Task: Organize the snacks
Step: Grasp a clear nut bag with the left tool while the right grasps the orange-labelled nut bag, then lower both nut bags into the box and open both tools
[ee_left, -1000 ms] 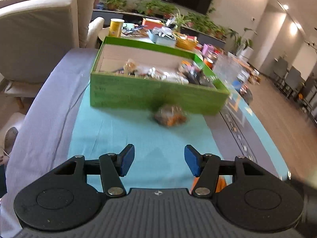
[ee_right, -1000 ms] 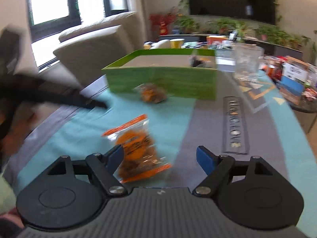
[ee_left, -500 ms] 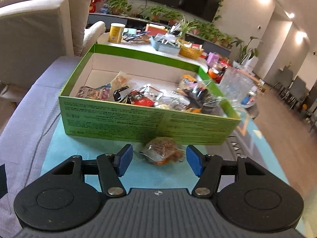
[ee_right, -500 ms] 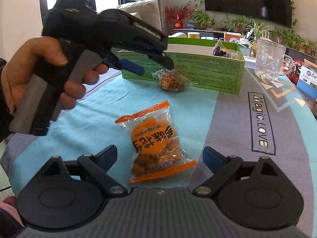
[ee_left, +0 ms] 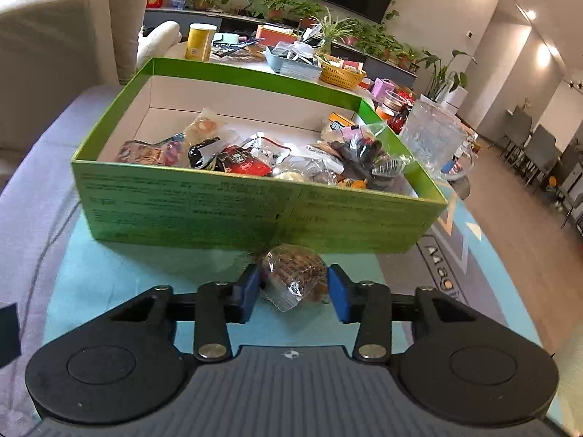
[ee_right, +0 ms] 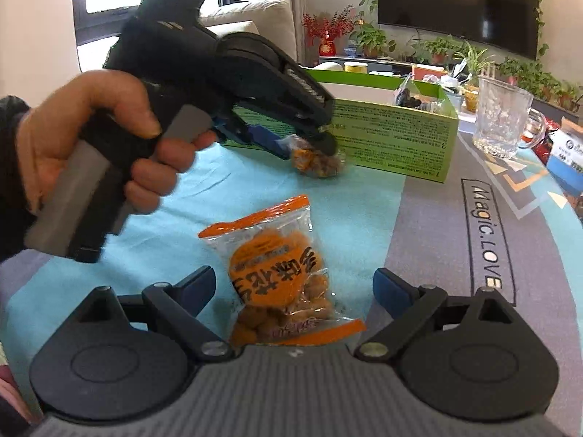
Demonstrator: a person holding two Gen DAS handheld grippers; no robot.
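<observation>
A green cardboard box (ee_left: pixel 182 207) holds several snack packets. A small clear snack bag (ee_left: pixel 295 276) lies on the teal mat just in front of the box wall. My left gripper (ee_left: pixel 294 289) has its blue pads on both sides of this bag, touching it. In the right wrist view the same bag (ee_right: pixel 319 162) sits at the tip of the left gripper (ee_right: pixel 306 145), next to the box (ee_right: pixel 393 138). My right gripper (ee_right: pixel 293 287) is open around an orange-and-clear snack packet (ee_right: pixel 277 273) lying flat on the mat.
A glass mug (ee_right: pixel 503 120) stands right of the box; it also shows in the left wrist view (ee_left: pixel 433 138). Cluttered side tables lie beyond. A beige sofa (ee_left: pixel 54 29) is at the left. The mat's grey band with lettering (ee_right: pixel 488 233) runs right.
My left gripper moved forward to the small bag by the box and its jaws narrowed onto it. My right gripper moved closer over the orange packet and stays open.
</observation>
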